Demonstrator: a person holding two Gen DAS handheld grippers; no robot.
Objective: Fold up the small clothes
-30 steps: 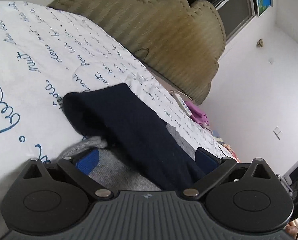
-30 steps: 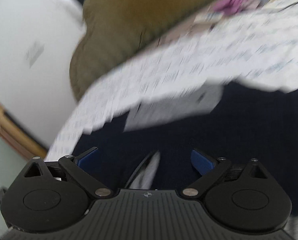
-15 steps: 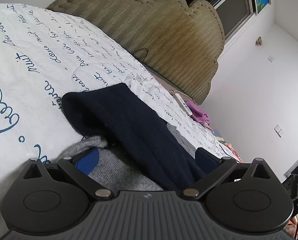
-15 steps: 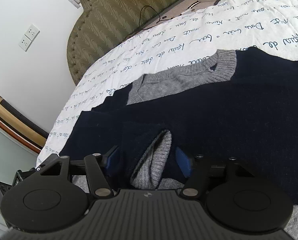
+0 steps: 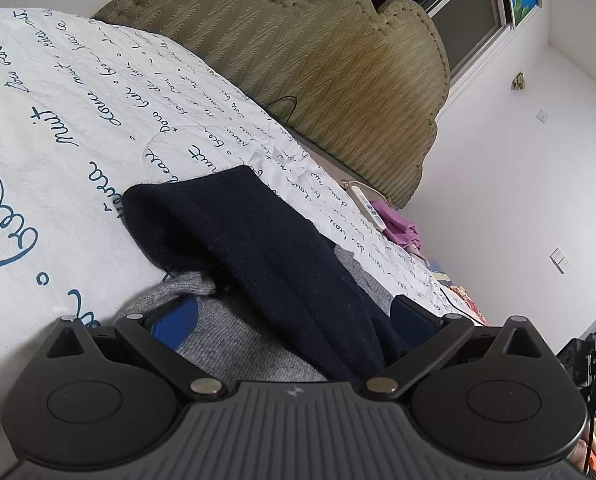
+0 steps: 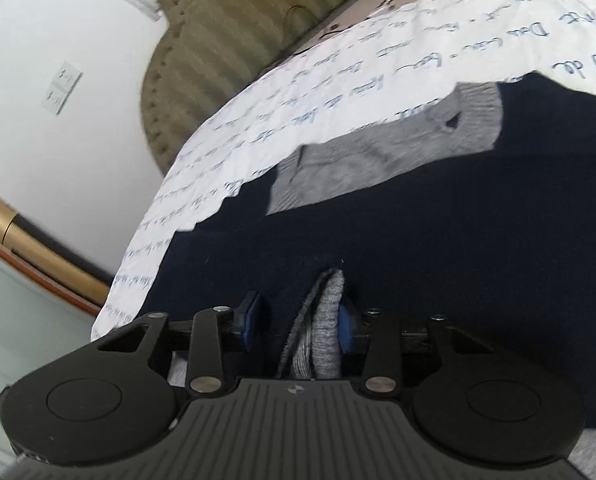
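The right gripper (image 6: 298, 320) is closest, and its jaws are closing on a bunched-up fold of the sweater (image 6: 438, 220). Dark blue knit and a grey edge sit squeezed between the blue pads (image 6: 250, 320). The gap is narrow now. I think it pinches here so it can lift this part and fold it over.

The left gripper (image 5: 294, 316) has its jaws wide apart. Grey and dark blue cloth lies between them, but the pads do not seem to press on it. I think it waits there to keep that side of the sweater flat.

The sweater lies spread on the bed sheet (image 5: 78, 128), which is white with blue writing. Its grey collar (image 6: 474, 108) points toward the far side.

Farther away is the padded headboard (image 5: 318, 60). A white remote (image 5: 368, 208) and some pink cloth (image 5: 398, 224) lie near it.
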